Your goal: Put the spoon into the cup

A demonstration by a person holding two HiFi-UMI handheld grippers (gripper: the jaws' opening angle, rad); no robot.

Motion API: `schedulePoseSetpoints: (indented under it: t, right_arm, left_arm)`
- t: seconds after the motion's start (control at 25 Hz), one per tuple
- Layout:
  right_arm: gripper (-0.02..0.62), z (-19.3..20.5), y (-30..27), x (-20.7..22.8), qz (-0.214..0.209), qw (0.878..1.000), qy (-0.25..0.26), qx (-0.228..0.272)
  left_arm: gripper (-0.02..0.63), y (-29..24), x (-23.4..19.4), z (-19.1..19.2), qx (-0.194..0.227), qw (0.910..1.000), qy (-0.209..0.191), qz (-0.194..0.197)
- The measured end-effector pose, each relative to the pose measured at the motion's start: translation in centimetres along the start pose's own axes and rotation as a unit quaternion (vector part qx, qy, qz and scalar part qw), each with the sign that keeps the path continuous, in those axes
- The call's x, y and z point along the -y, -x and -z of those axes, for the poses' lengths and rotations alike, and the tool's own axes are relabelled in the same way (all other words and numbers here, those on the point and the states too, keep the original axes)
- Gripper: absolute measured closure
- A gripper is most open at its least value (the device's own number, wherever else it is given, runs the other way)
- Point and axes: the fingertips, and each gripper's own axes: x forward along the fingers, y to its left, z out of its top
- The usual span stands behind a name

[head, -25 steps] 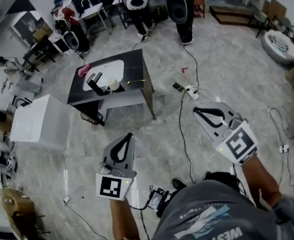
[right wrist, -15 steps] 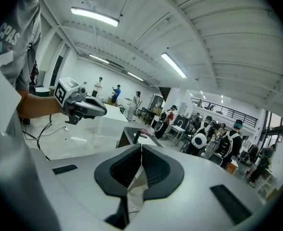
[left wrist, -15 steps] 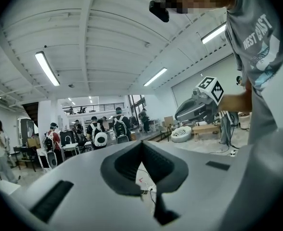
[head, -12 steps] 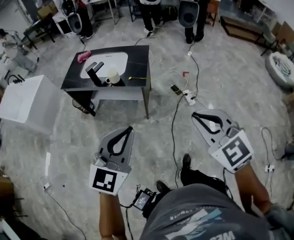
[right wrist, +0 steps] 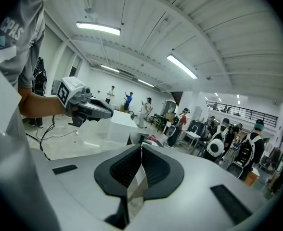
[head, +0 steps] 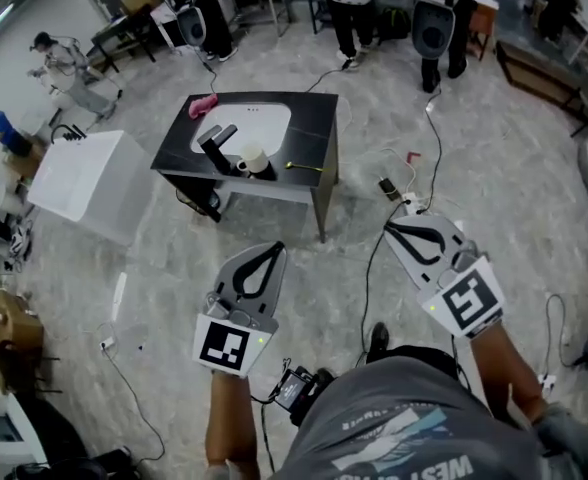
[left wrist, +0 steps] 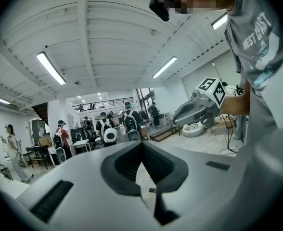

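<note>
Head view: a person stands on a pale marbled floor and looks down at two grey hand-held grippers. The left gripper (head: 272, 249) and the right gripper (head: 391, 229) both point forward with jaws pressed together, nothing in them. Ahead and a little left stands a dark low table with a white inset top (head: 319, 133), well apart from both tools. On it a cream round cup (head: 254, 158) sits upright near the front edge, just beside a black angular fixture (head: 217, 146). A thin yellowish spoon (head: 305, 166) lies flat on the dark surface just right of the cup, its long axis running across the view, left to right. Which end is the bowl is too small to tell. A pink cloth (head: 203, 108) rests at the far left corner, and a white box (head: 84, 183) stands on the floor left of the table.

Left gripper view: the left gripper's (left wrist: 142, 144) dark pads meet in a closed seam, empty. The right gripper (left wrist: 187, 113) shows beyond, with people in the hall behind.

Right gripper view: the right gripper (right wrist: 141, 149) is likewise closed on nothing. The left gripper (right wrist: 100, 110) is in view at the left.

The spoon lies forward of both tools, on the cup's right side. The left gripper looks slightly nearer, though neither is within reach of it.
</note>
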Motion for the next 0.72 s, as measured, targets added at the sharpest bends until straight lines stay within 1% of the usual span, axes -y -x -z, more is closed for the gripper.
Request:
schedulePoseSetpoints:
  t: [0.2,0.36,0.6,0.72]
  right_arm:
    - [0.563,1.8,-0.9,3.8,-0.032,0.999,0.008,0.014]
    - [0.563,3.0,-1.6,6.5,-0.048,0.999,0.006,0.024]
    - [0.563,4.2,-2.6,9.1,-0.058,0.998,0.000,0.027]
    - [0.563,4.4,-3.8,10.0,-0.059,0.998,0.001,0.025]
  left_arm:
    - [0.604,-4.9,0.2,-0.5,-0.005,0.9998,0.000,-0.021]
    - [0.604,-8.2,-0.3,-0.8,-0.013,0.9992,-0.003,-0.038]
    - [0.604,-11.5,-0.5,-1.7,-0.014,0.9987,-0.028,-0.041]
    - [0.604,-12.4,-1.4,-1.2,-0.019,0.9986,-0.025,-0.042]
